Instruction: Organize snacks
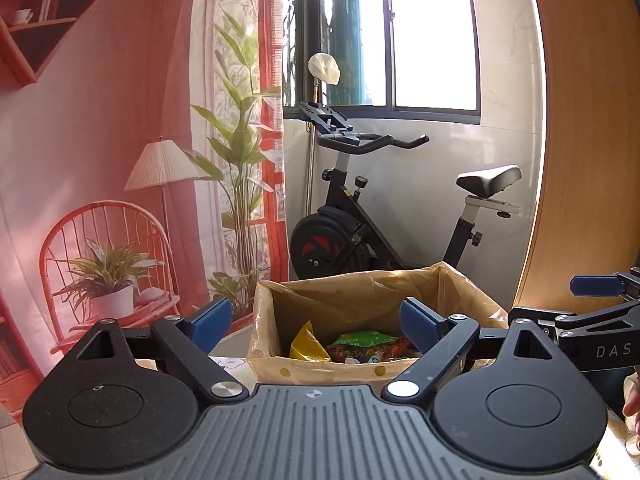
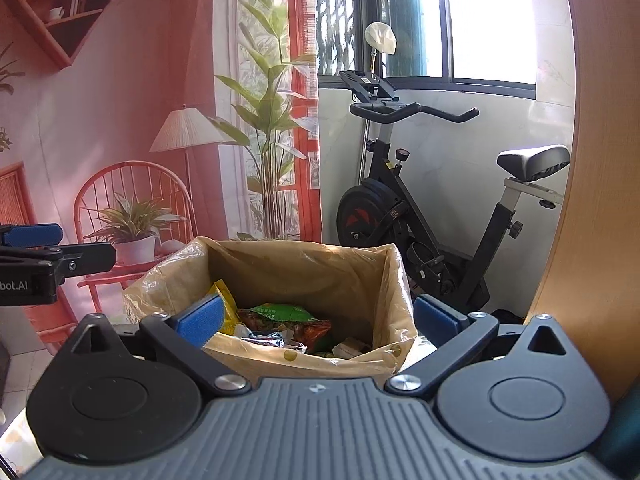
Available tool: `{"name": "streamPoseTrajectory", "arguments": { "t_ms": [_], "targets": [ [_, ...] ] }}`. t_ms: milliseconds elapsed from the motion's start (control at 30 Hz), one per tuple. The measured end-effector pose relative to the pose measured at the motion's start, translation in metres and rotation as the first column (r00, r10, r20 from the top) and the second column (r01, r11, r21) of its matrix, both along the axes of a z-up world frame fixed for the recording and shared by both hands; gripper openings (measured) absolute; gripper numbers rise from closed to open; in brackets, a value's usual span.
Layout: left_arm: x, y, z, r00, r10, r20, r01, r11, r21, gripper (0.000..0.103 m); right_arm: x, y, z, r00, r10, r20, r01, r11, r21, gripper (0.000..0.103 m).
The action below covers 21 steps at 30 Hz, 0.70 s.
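Plainly, "DAS" is printed on the right gripper (image 1: 596, 285) where it enters the left wrist view, and "bot.AI" on the left gripper (image 2: 32, 236) at the edge of the right wrist view. Both grippers stand spread wide, grasping nothing. Ahead sits a box lined with a tan plastic bag (image 1: 360, 292), holding the snacks: a yellow packet (image 1: 306, 344) against its left wall and a green packet (image 2: 280, 312) in the middle, its print unreadable. Only the right wrist view shows a small pale wrapped piece (image 2: 352, 347) near the box's front right corner. An exercise bike (image 2: 404, 208) stands behind.
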<state>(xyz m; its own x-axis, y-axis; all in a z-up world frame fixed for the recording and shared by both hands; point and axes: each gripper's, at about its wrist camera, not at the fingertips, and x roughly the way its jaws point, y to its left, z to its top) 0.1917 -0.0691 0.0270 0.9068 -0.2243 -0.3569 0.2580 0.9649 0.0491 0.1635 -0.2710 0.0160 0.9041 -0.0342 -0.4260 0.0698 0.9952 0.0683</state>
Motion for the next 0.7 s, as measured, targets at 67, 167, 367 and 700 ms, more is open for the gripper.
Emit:
{"name": "streamPoseTrajectory", "arguments": {
  "t_ms": [67,167,367,700],
  "targets": [
    [-0.013,0.003,0.006,1.000,0.009,0.003,-0.009,1.000,-0.009,0.093,-0.016,0.006,0.009,1.000,0.004,0.013,-0.004,1.000,-0.006,0.103],
    [-0.033,0.008,0.015,1.000,0.022,0.012,-0.022,1.000,-0.015,0.093,-0.035,0.017,0.019,0.999,0.014,0.030,-0.013,1.000,-0.010,0.103],
    [-0.068,0.014,0.028,0.998,0.048,0.045,-0.046,0.998,-0.047,0.097,-0.065,0.033,0.034,0.997,0.034,0.072,-0.034,0.999,0.001,0.103],
    [-0.084,0.014,0.029,0.995,0.087,0.057,-0.085,0.996,-0.038,0.098,-0.082,0.039,0.038,0.996,0.027,0.082,-0.028,0.999,0.019,0.103]
  ]
}}
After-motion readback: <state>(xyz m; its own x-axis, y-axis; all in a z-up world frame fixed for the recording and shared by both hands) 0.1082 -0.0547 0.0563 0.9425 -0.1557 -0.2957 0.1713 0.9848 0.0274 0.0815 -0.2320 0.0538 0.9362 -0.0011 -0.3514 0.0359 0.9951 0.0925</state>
